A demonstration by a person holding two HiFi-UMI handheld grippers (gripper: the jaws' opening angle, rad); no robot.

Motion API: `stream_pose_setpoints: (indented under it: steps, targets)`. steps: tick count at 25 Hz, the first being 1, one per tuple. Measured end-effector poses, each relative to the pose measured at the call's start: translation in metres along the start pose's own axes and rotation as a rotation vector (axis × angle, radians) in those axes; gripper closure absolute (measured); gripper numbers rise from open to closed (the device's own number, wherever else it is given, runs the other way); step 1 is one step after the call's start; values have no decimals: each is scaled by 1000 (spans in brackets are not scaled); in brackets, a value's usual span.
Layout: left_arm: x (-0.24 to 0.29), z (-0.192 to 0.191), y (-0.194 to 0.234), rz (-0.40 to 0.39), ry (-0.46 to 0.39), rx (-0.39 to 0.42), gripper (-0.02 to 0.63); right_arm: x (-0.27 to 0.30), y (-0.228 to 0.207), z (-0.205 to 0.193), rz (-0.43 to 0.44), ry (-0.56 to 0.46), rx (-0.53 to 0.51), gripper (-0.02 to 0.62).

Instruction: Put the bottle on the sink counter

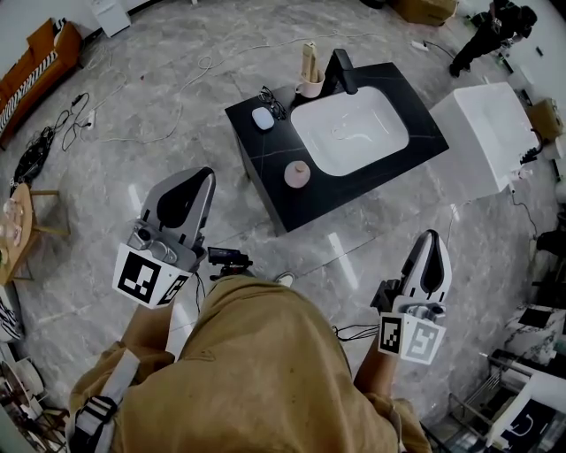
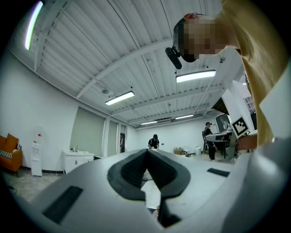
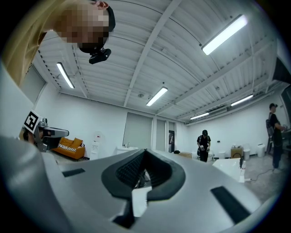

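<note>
The black sink counter (image 1: 265, 190) with a white basin (image 1: 349, 131) stands on the floor ahead of me. A tall beige bottle (image 1: 309, 60) stands upright at its back edge, beside the black faucet (image 1: 340, 71). A pink round object (image 1: 297, 173) lies at the counter's front left. My left gripper (image 1: 205, 174) is held at waist height, short of the counter, shut with nothing in it; its tips (image 2: 146, 151) meet. My right gripper (image 1: 431, 237) hangs lower right, well clear of the counter, also shut and empty (image 3: 145, 151).
Glasses (image 1: 272, 102) and a small white-blue case (image 1: 263, 118) lie on the counter's left side. A white cabinet (image 1: 486, 137) stands right of the counter. Cables (image 1: 177, 84) trail over the marble floor. An orange sofa (image 1: 35, 62) is far left, a person (image 1: 495, 26) far right.
</note>
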State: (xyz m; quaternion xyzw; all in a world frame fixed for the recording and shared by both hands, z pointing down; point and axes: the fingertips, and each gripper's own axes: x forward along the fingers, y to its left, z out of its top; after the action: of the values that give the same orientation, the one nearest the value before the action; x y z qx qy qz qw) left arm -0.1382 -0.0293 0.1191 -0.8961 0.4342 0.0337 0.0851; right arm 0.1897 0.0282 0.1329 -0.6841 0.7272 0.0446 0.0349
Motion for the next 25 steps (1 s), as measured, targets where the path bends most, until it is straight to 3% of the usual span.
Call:
stream_pose_setpoints:
  steps: [25]
  targets:
    - [-5,-9,1,-29,43,-22,603,-17,11,-6,-18,50,-9,591]
